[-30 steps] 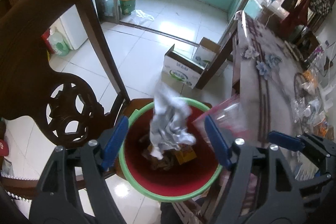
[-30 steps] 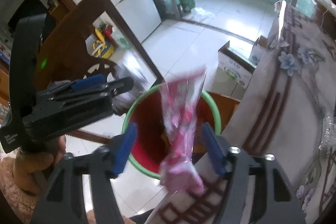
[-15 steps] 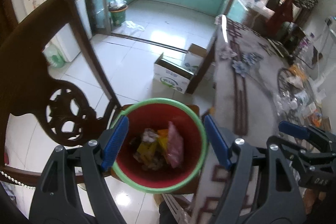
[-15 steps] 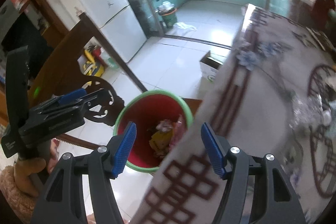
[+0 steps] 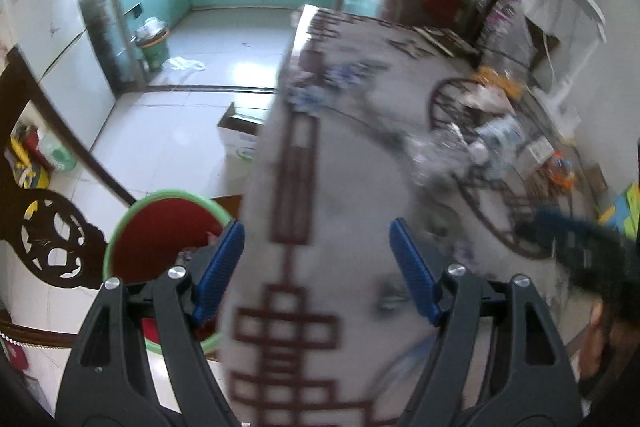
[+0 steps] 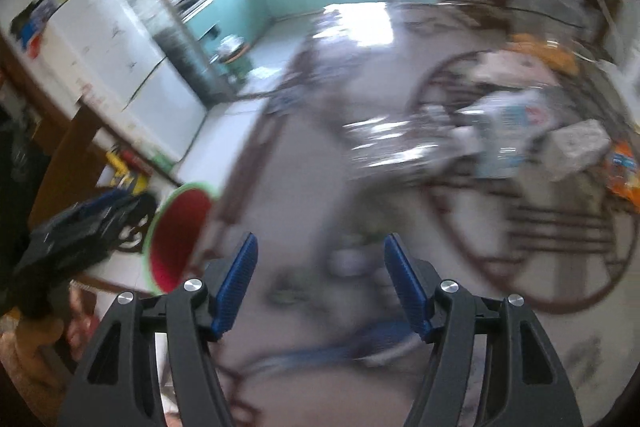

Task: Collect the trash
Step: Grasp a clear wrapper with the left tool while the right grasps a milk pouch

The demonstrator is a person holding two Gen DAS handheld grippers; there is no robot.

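Observation:
The red bin with a green rim [image 5: 160, 227] stands on a chair seat beside the table, at lower left in the left wrist view; it also shows in the right wrist view [image 6: 180, 227]. My left gripper [image 5: 318, 271] is open and empty above the patterned table edge. My right gripper [image 6: 322, 281] is open and empty over the table. A blurred pile of wrappers and packets [image 5: 476, 147] lies further along the table, also in the right wrist view [image 6: 512, 131]. Both views are motion-blurred.
A dark carved wooden chair back [image 5: 52, 251] stands left of the bin. A cardboard box [image 5: 240, 135] sits on the tiled floor beside the table. A white fridge [image 6: 116, 59] is at the left, and a small bin [image 5: 154, 43] by the kitchen doorway.
Both grippers let their trash fall into the red bin, then swung right over the table. The bin has slid to the lower left of both views.

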